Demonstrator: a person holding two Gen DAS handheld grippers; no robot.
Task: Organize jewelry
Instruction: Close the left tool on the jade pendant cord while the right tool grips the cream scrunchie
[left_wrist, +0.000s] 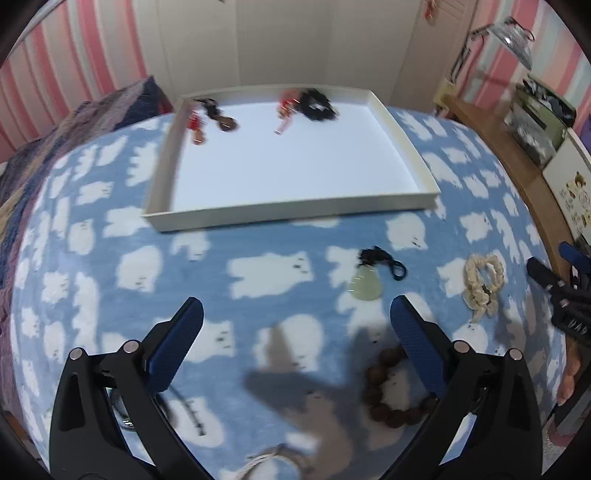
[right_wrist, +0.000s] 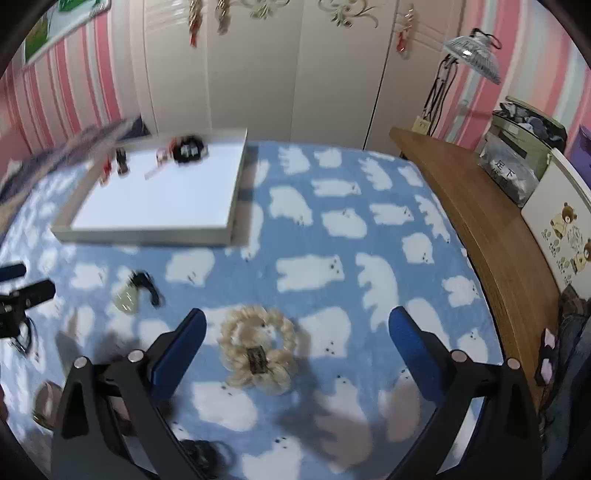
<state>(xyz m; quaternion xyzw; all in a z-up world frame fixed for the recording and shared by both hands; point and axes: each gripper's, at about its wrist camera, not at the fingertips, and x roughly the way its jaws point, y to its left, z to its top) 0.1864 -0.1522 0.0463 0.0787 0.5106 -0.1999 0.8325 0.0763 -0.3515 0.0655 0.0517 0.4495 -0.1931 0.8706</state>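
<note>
Blue blanket (left_wrist: 288, 236) with white bear shapes covers the bed; a shallow white tray (left_wrist: 402, 129) lies well ahead of both claws, holding a few red and black pieces at its far end. Left claw (left_wrist: 295, 317) spread, empty, brown bead bracelet (left_wrist: 388, 391) just beside its right finger, pale green pendant (left_wrist: 364, 284) ahead. Right claw (right_wrist: 297, 325) spread, empty, cream braided bracelet (right_wrist: 258, 350) between its fingers.
</note>
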